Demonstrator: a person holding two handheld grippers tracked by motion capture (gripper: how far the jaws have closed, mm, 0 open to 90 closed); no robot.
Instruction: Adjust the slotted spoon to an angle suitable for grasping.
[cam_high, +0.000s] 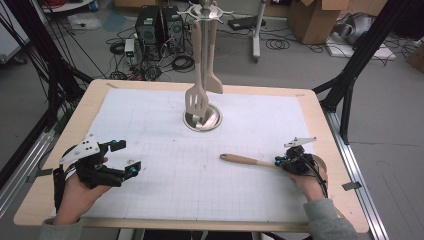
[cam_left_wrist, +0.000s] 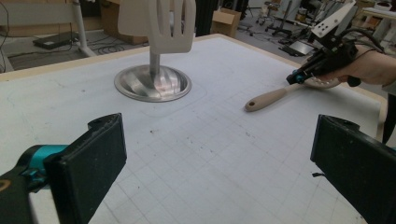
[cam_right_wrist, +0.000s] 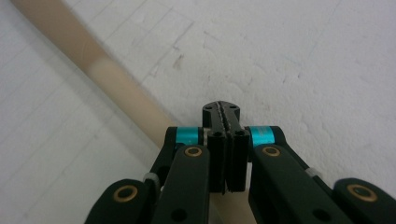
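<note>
A white mat (cam_high: 165, 195) covers the table (cam_high: 45, 195). The left gripper (cam_high: 122, 157) rests near left, jaws wide. Near right, the right gripper (cam_high: 278, 161) has its jaws together above the spoon (cam_high: 247, 160), which lies flat.

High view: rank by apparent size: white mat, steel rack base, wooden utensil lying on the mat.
1. white mat, by far.
2. wooden utensil and steel rack base: too close to rank; the utensil's far end sits under the right gripper.
</note>
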